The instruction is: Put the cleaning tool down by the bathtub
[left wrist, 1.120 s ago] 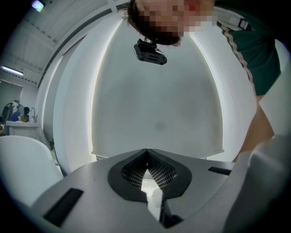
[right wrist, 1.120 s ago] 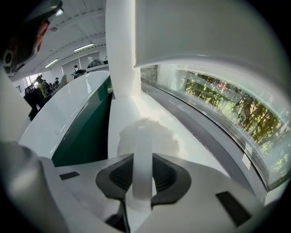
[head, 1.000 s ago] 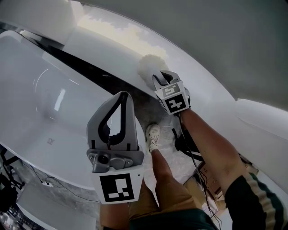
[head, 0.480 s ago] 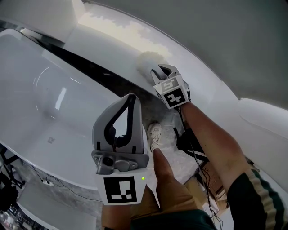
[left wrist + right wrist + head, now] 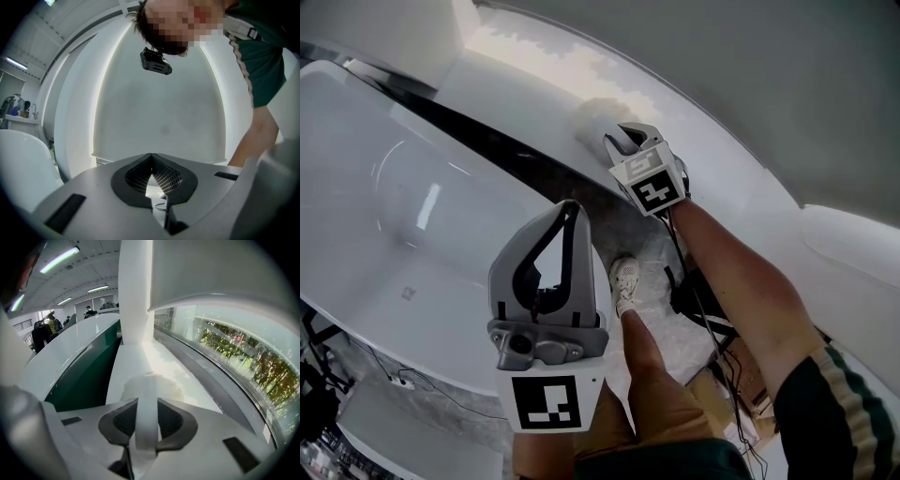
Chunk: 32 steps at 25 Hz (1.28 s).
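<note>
While the cleaning tool is not yet let go, the head view shows the right hand-held gripper (image 5: 621, 141) reaching over the flat white ledge (image 5: 534, 89) that runs beside the glossy white bathtub (image 5: 403, 206). The pale, fluffy round cleaning tool (image 5: 595, 117) sits at its tips, low over that ledge. Nearer the camera, the left hand-held gripper (image 5: 569, 208) hangs above the tub's near rim, well apart from the tool. The left gripper view shows its 2 jaws pressed together at the tips with nothing between them, facing a plain white wall. The right gripper view shows the other 2 jaws pinching a flat white strap (image 5: 146, 399) on the tool, whose fluffy pad lies just beyond them. The pad is either resting on the ledge or barely above it; which one cannot be told. By the look of it, the carry to the bathtub's side is nearly finished. What is left is to settle the pad, spread the jaws off the strap and draw the gripper clear.
</note>
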Each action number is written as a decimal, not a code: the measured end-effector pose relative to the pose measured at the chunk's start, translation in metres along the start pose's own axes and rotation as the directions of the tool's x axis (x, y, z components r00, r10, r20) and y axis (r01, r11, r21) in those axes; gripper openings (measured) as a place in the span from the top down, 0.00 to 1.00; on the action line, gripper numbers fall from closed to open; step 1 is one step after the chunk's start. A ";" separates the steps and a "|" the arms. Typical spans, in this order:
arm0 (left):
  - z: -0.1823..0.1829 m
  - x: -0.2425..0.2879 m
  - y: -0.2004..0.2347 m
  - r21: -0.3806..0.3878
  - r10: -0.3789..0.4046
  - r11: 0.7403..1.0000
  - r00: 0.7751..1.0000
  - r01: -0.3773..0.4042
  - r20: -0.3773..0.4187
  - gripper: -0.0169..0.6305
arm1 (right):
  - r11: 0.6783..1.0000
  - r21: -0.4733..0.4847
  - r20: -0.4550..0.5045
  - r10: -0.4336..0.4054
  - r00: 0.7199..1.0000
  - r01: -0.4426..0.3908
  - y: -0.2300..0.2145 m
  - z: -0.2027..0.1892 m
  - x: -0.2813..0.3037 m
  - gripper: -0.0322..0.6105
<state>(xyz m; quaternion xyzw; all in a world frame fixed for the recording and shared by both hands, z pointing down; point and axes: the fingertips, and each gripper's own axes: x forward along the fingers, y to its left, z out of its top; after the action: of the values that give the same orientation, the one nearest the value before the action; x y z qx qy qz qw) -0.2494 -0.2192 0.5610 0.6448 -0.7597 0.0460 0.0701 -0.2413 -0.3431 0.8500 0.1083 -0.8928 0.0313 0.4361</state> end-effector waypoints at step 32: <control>-0.016 -0.012 0.002 -0.009 0.005 1.000 0.998 -0.006 -0.057 0.96 | 0.999 -0.032 0.213 0.015 0.977 -0.008 0.008 0.020 -0.017 0.61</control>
<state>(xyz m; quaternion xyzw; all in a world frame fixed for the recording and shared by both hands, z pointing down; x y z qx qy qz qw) -0.2489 -0.2048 0.5753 0.6408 -0.7594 0.0611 0.0946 -0.2483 -0.3352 0.8245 0.0989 -0.9355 0.0081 0.3390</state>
